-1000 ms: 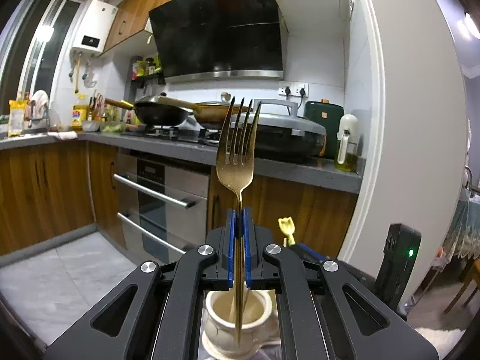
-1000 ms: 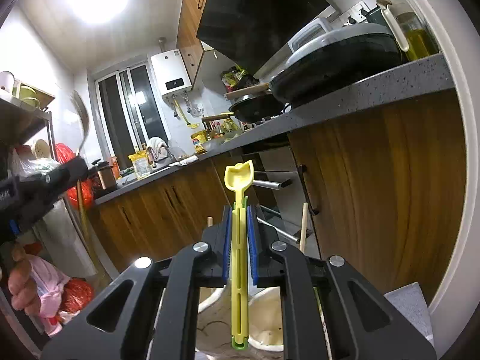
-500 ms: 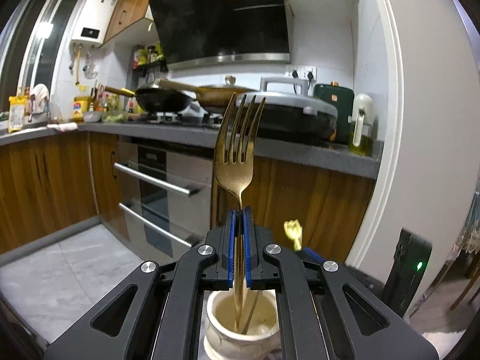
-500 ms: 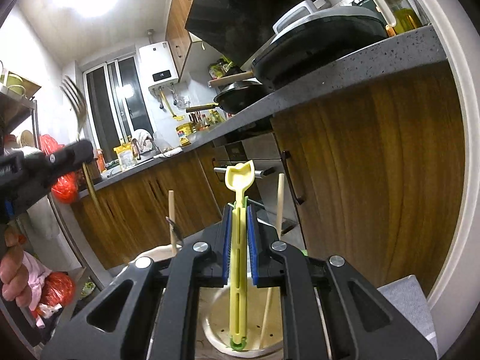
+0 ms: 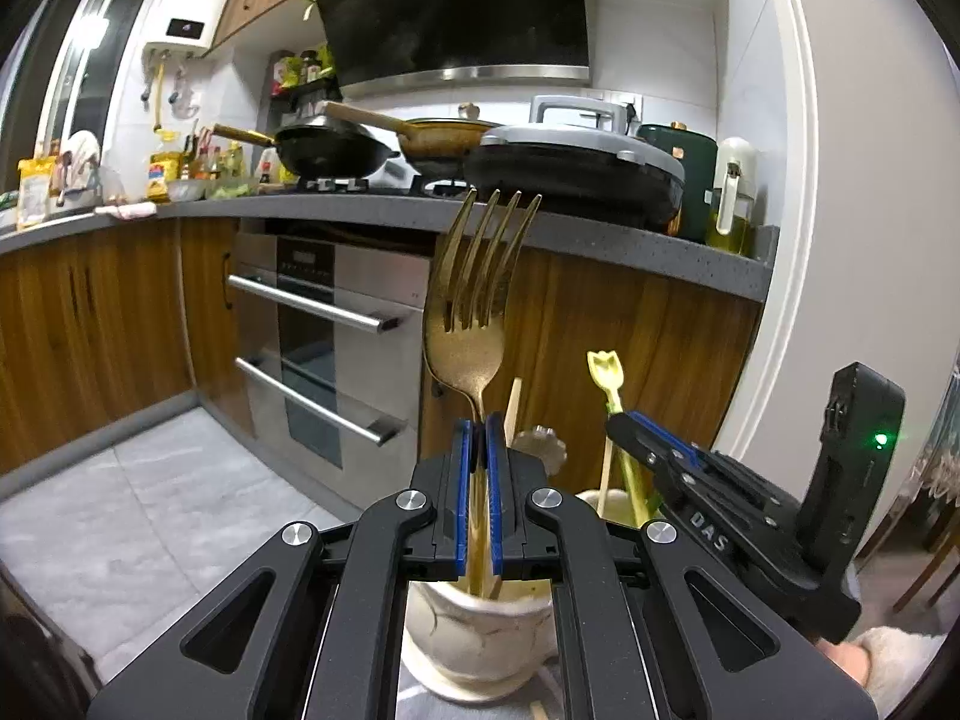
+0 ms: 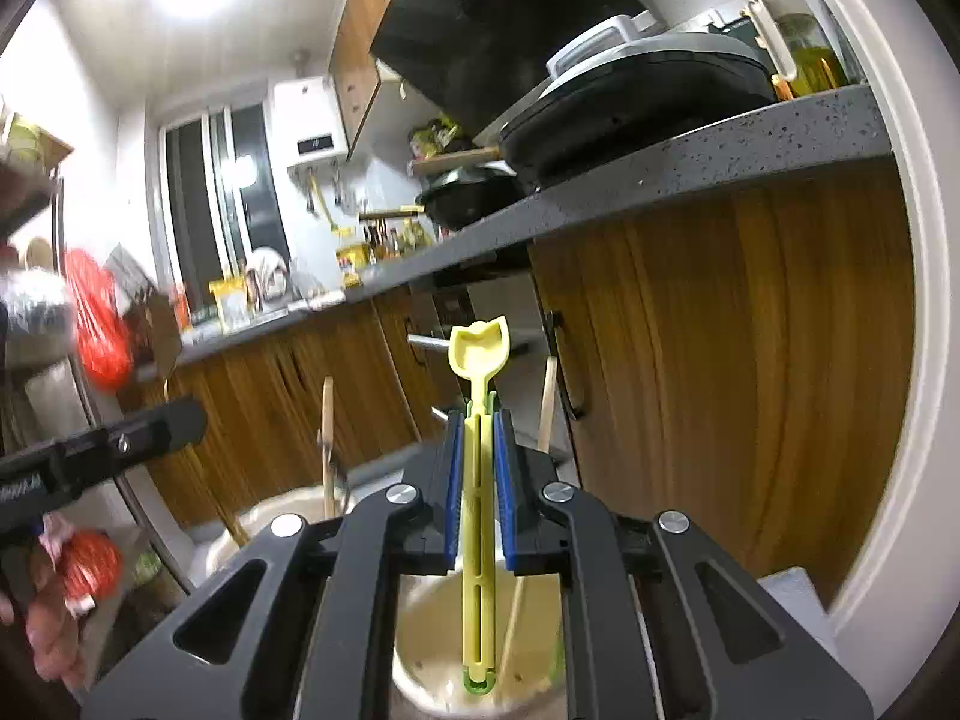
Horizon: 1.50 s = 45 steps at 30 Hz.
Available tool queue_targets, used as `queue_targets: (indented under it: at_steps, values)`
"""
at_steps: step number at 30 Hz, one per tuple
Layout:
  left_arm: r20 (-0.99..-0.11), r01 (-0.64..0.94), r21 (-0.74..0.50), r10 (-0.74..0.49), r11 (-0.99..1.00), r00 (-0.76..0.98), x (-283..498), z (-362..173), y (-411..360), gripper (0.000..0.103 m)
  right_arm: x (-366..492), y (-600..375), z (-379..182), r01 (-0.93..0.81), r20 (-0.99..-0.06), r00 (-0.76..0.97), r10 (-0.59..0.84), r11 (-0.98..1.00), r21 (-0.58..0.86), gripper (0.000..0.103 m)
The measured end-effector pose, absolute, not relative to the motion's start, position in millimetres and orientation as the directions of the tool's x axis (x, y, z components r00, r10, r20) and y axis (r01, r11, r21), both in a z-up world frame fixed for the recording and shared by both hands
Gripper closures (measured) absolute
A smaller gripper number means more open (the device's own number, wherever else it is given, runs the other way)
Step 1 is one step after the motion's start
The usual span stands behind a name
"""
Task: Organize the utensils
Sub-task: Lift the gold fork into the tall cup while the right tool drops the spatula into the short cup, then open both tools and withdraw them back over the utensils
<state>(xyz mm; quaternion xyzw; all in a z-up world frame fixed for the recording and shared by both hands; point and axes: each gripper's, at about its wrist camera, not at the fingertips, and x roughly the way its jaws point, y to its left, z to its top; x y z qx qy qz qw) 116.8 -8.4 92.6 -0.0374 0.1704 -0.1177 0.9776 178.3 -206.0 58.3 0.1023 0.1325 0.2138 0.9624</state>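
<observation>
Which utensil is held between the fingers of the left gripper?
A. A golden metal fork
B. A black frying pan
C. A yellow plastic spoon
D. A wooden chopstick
A. In the left wrist view, the left gripper is closed on the neck of a golden fork, whose tines point up and whose handle reaches down into the cream ceramic holder.

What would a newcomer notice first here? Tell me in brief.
The gold fork stands upright, tines up, clamped in the left gripper above a cream holder. In the right wrist view a yellow utensil is clamped in the right gripper, its foot inside another cream holder.
</observation>
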Motion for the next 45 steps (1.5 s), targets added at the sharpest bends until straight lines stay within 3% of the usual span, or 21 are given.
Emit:
queue_targets:
  at_steps: [8, 21, 39, 42, 45]
  values:
    - [-0.342, 0.212, -0.128, -0.244, 0.969, 0.908, 102, 77, -5, 0.097, 148, -218, 51, -0.360, -0.305, 0.859, 0.412, 0.908, 0.213, 0.093]
    - [-0.332, 0.194, -0.109, -0.220, 0.975, 0.917, 106, 60, -5, 0.097, 140, -221, 36, -0.317, -0.370, 0.856, 0.361, 0.932, 0.177, 0.093]
    - [-0.326, 0.174, -0.105, -0.199, 0.979, 0.924, 111, 59, 1, 0.092, 151, -229, 32, -0.283, -0.384, 0.855, 0.350, 0.934, 0.221, 0.090]
    - [-0.326, 0.162, -0.104, -0.188, 0.981, 0.926, 111, 58, 2, 0.086, 150, -230, 33, -0.281, -0.375, 0.856, 0.356, 0.929, 0.239, 0.069]
    - [-0.327, 0.162, -0.117, -0.192, 0.980, 0.925, 110, 57, 3, 0.069, 148, -232, 34, -0.279, -0.367, 0.860, 0.355, 0.929, 0.244, 0.061]
